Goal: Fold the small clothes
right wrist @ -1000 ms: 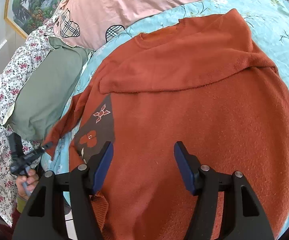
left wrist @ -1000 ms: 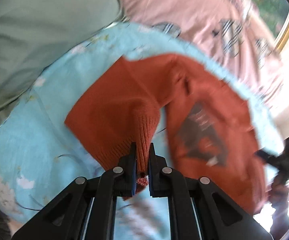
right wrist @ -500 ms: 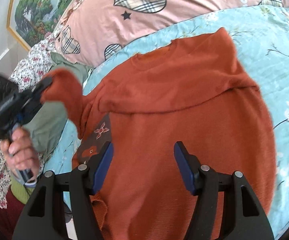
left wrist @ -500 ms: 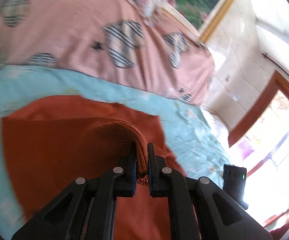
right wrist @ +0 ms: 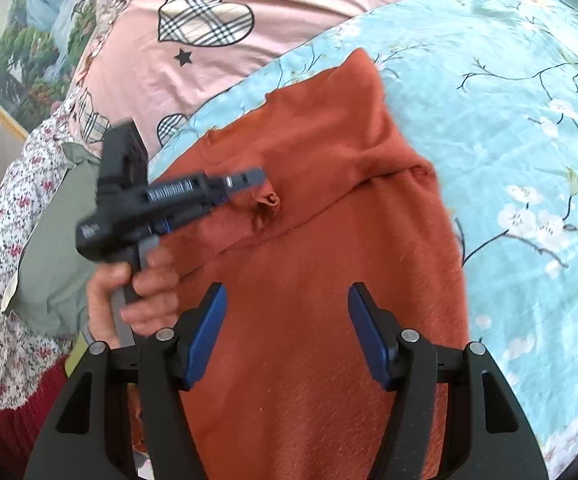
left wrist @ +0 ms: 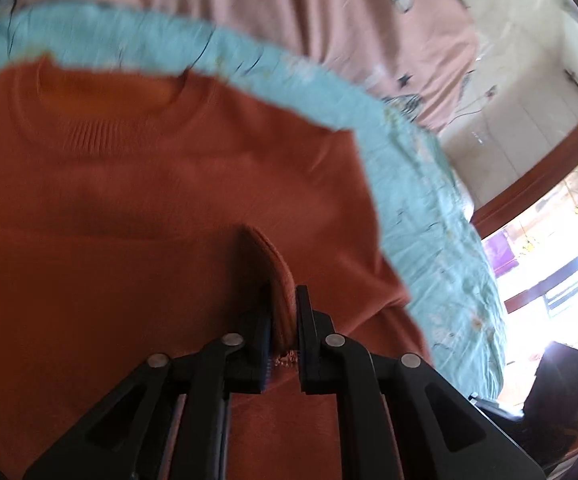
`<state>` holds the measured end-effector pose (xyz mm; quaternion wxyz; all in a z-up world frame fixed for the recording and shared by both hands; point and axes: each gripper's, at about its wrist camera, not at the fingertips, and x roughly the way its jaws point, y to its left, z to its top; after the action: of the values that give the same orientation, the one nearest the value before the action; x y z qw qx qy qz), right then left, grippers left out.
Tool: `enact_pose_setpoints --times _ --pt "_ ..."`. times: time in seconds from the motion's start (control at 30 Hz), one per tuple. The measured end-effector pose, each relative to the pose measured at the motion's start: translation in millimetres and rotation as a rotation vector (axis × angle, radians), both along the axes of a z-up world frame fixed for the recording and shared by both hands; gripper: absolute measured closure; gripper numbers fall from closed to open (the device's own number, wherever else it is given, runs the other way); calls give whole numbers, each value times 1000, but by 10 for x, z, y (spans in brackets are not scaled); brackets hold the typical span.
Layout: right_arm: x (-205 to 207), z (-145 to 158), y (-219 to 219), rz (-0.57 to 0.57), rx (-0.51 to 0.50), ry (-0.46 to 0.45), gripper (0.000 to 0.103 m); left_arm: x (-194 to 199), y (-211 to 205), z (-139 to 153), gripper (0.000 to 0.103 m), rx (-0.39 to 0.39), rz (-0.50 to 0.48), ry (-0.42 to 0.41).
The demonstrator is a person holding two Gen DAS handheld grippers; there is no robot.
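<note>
An orange sweater (right wrist: 309, 280) lies flat on the bed, its neckline (left wrist: 101, 120) away from me and one sleeve folded across the chest. My left gripper (left wrist: 283, 304) hovers over the chest with the other sleeve's ribbed cuff (left wrist: 279, 280) between its pads; the jaws are starting to open and the cuff still sits in them. In the right wrist view a hand (right wrist: 141, 280) holds that left gripper (right wrist: 249, 178), and the cuff (right wrist: 269, 204) hangs at its tip. My right gripper (right wrist: 287, 308) stands open above the sweater's lower body with nothing between its fingers.
The sweater rests on a light blue floral sheet (right wrist: 509, 120). A pink quilt with plaid hearts (right wrist: 249, 20) lies behind it, and a green pillow (right wrist: 57, 240) at the left. A framed landscape picture (right wrist: 21, 60) hangs on the wall. A bright window (left wrist: 549, 240) is at the right.
My left gripper has carried the sleeve cuff from the sweater's left side across onto its chest, and the sleeve now lies over the body. The right gripper has shifted slightly and stays open.
</note>
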<state>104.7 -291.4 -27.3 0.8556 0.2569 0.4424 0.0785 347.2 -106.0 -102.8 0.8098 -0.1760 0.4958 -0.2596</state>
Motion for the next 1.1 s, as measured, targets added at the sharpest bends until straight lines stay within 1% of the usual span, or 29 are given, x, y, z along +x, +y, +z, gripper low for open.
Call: enact_pose_setpoints --times 0.03,0.1,0.17,0.2,0.23,0.3,0.33,0.37,0.4,0.43,0.5,0.57,0.6,0.63,0.7,0.73,0.77,0.8,0.83,0.87,0.93,0.97,1.03,1.1 --pt "18 5 -8 -4 0 -3 39 -32 43 -34 82 -6 3 18" --pt "85 11 -1 -5 1 -9 39 -141 118 -15 79 -11 6 14" --pt "203 6 27 3 -1 -15 39 -359 250 57 67 8 13 -14" --pt "259 4 46 8 -5 -17 39 -466 311 107 59 10 14 -25" --pt "336 7 87 15 -16 -19 39 -600 402 162 57 11 23 -41" --pt "507 6 181 40 -57 -25 39 -873 633 248 57 23 62 -66" --pt "589 9 235 59 -87 -28 39 -1000 765 275 55 27 90 -80" --pt "686 12 293 78 -125 -35 39 -1158 971 286 53 47 143 -100" --pt "761 11 330 90 -152 -39 38 -1255 1122 284 48 84 194 -111" --pt "869 8 369 104 -184 -42 37 -1343 1302 264 46 142 262 -115" --pt "1045 -12 371 114 -215 -49 36 -1472 1684 199 46 209 391 -106" --pt "1215 -63 339 106 -220 -41 36 -1540 2004 108 46 225 484 -73" --pt "1295 -97 328 108 -211 -32 36 -1551 2168 40 48 216 516 -43" --pt "1403 -153 318 111 -197 -16 36 -1551 2310 -20 53 199 529 -19" --pt "1515 -227 330 124 -178 -3 36 -1549 2423 -35 61 201 532 -23" --pt "1585 -274 351 137 -166 6 43 -1536 2441 -34 61 216 529 -28" --pt "1625 -303 374 146 -160 9 55 -1506 2452 -25 62 235 524 -33" --pt "1674 -335 406 162 -156 23 87 -1469 2454 -9 62 252 518 -41" --pt "1708 -350 432 174 -150 37 98 -1461 2469 16 62 264 516 -47" --pt "1713 -337 444 177 -151 35 98 -1429 2462 46 62 287 515 -59" --pt "1706 -220 453 182 -162 3 98 -1409 2483 119 62 341 521 -80" --pt "1682 -97 403 169 -164 -27 98 -1408 2488 143 62 373 520 -91" --pt "1639 127 205 111 -129 -79 98 -1387 2483 168 62 410 510 -98" --pt "1616 294 -53 28 -115 -92 98 -1339 2476 139 62 453 499 -92"
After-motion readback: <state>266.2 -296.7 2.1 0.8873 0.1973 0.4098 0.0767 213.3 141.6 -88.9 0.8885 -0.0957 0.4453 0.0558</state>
